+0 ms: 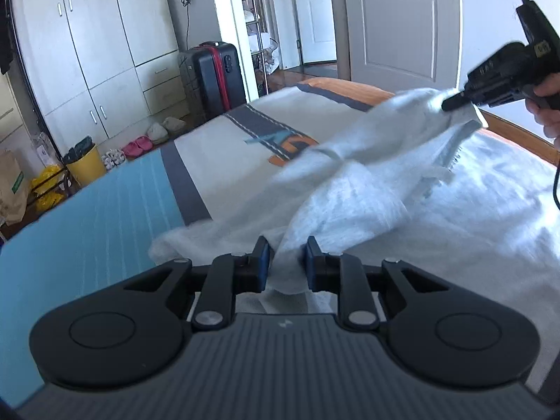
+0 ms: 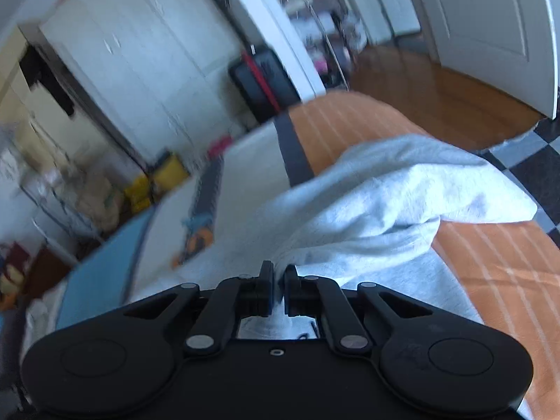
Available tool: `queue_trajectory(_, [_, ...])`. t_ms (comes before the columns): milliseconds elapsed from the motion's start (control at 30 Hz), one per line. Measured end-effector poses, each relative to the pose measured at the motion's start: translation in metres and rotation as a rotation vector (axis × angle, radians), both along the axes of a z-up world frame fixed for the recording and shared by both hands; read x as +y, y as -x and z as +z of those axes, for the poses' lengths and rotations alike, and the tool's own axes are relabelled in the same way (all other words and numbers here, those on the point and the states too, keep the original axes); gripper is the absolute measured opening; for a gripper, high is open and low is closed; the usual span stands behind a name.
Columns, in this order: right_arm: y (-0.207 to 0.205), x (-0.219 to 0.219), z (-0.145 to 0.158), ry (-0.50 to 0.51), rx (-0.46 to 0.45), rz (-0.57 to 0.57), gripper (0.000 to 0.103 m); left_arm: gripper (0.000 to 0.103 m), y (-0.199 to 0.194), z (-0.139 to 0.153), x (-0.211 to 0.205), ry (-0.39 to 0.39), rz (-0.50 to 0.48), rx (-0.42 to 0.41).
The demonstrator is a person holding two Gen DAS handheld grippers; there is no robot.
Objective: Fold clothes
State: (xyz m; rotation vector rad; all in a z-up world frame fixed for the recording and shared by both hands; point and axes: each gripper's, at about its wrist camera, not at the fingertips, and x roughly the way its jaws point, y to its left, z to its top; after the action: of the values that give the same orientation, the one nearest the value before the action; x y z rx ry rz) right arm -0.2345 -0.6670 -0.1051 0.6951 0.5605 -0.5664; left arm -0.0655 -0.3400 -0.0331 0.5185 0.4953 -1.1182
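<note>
A light grey garment (image 1: 367,189) lies partly lifted over a bed with a blue, grey, white and orange cover (image 1: 105,217). My left gripper (image 1: 287,259) is shut on a bunched edge of the garment at the near side. My right gripper (image 1: 451,103) shows in the left wrist view at the far right, shut on another edge and holding it above the bed. In the right wrist view the right gripper (image 2: 278,280) pinches the grey garment (image 2: 367,210), which drapes ahead over the orange part of the cover (image 2: 490,262).
White wardrobes (image 1: 98,45) line the far wall. A dark suitcase (image 1: 213,73), a yellow bin (image 1: 85,164) and shoes (image 1: 140,145) stand on the floor beyond the bed. An open white door (image 1: 399,21) and wooden floor lie at the right.
</note>
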Motion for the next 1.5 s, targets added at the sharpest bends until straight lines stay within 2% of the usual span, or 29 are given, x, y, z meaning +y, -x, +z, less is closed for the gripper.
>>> queue_trajectory(67, [-0.017,-0.011,0.016,0.048,0.052,0.039,0.006,0.019,-0.015,0.016,-0.010,0.006,-0.032,-0.048])
queue_trajectory(167, [-0.055,-0.036,0.048,0.113,0.097,0.072,0.006,0.012,-0.047,0.045,-0.036,0.021,-0.032,-0.111])
queue_trajectory(267, [-0.109,-0.058,0.084,0.256,0.092,0.080,0.008,0.010,-0.098,0.068,-0.080,0.038,0.067,-0.178])
queue_trajectory(333, [-0.139,-0.069,0.096,0.303,0.066,0.025,0.019,0.012,-0.141,0.072,-0.110,0.052,0.181,-0.215])
queue_trajectory(367, [-0.149,-0.072,0.098,0.298,0.051,-0.009,0.043,0.016,-0.160,0.073,-0.121,0.050,0.236,-0.213])
queue_trajectory(400, [-0.153,-0.071,0.098,0.289,0.035,-0.042,0.053,0.025,-0.176,0.070,-0.126,0.034,0.286,-0.180])
queue_trajectory(467, [-0.151,-0.061,0.095,0.274,-0.001,-0.090,0.053,0.026,-0.200,0.064,-0.131,0.017,0.352,-0.097])
queue_trajectory(533, [-0.136,-0.042,0.088,0.255,-0.037,-0.089,0.053,0.033,-0.195,0.056,-0.114,0.063,0.272,0.041])
queue_trajectory(567, [-0.128,-0.033,0.085,0.245,-0.055,-0.088,0.053,0.039,-0.186,0.049,-0.105,0.071,0.227,0.081])
queue_trajectory(600, [-0.121,-0.025,0.079,0.226,-0.066,-0.074,0.053,0.042,-0.176,0.040,-0.098,0.054,0.192,0.107])
queue_trajectory(700, [-0.104,-0.002,0.055,0.143,-0.065,0.000,0.054,0.042,-0.147,0.016,-0.089,0.001,0.064,0.180])
queue_trajectory(767, [-0.104,0.009,0.039,0.121,-0.032,0.031,0.054,0.043,-0.131,0.005,-0.092,-0.018,0.001,0.239])
queue_trajectory(833, [-0.111,0.014,0.026,0.152,0.010,0.034,0.054,0.048,-0.121,-0.002,-0.099,-0.037,-0.029,0.317])
queue_trajectory(900, [-0.118,0.006,0.018,0.191,0.072,-0.013,0.054,0.059,-0.111,-0.014,-0.103,-0.062,-0.026,0.385])
queue_trajectory(933, [-0.121,-0.004,0.016,0.199,0.102,-0.039,0.054,0.060,-0.109,-0.019,-0.106,-0.076,-0.019,0.401])
queue_trajectory(1033, [-0.136,-0.039,0.018,0.234,0.190,-0.047,0.055,0.061,-0.112,-0.031,-0.121,-0.124,-0.011,0.370])
queue_trajectory(1067, [-0.140,-0.051,0.017,0.247,0.221,-0.048,0.056,0.056,-0.112,-0.035,-0.126,-0.137,-0.027,0.356])
queue_trajectory(1133, [-0.153,-0.075,0.017,0.234,0.275,-0.047,0.063,0.026,-0.112,-0.041,-0.138,-0.148,-0.057,0.308])
queue_trajectory(1167, [-0.162,-0.086,0.013,0.177,0.286,-0.013,0.070,0.009,-0.114,-0.044,-0.145,-0.155,-0.056,0.283])
queue_trajectory(1200, [-0.172,-0.097,0.007,0.098,0.288,0.037,0.076,0.007,-0.116,-0.046,-0.149,-0.152,-0.053,0.274])
queue_trajectory(1267, [-0.194,-0.109,-0.014,-0.020,0.305,0.105,0.077,0.006,-0.123,-0.046,-0.150,-0.118,-0.036,0.307])
queue_trajectory(1300, [-0.204,-0.109,-0.024,-0.020,0.334,0.116,0.077,0.005,-0.125,-0.044,-0.149,-0.109,-0.030,0.305])
queue_trajectory(1333, [-0.213,-0.104,-0.032,0.032,0.383,0.108,0.077,0.005,-0.127,-0.041,-0.148,-0.101,-0.030,0.286])
queue_trajectory(1367, [-0.222,-0.098,-0.036,0.108,0.418,0.119,0.067,0.005,-0.129,-0.035,-0.147,-0.092,-0.031,0.254])
queue_trajectory(1400, [-0.229,-0.090,-0.035,0.207,0.440,0.148,0.019,0.005,-0.132,-0.027,-0.146,-0.085,-0.035,0.203])
queue_trajectory(1433, [-0.237,-0.082,-0.034,0.307,0.461,0.177,0.008,0.005,-0.136,-0.018,-0.145,-0.078,-0.039,0.152])
queue_trajectory(1500, [-0.245,-0.076,-0.017,0.426,0.424,0.185,0.006,0.005,-0.145,-0.002,-0.149,-0.056,-0.042,0.039])
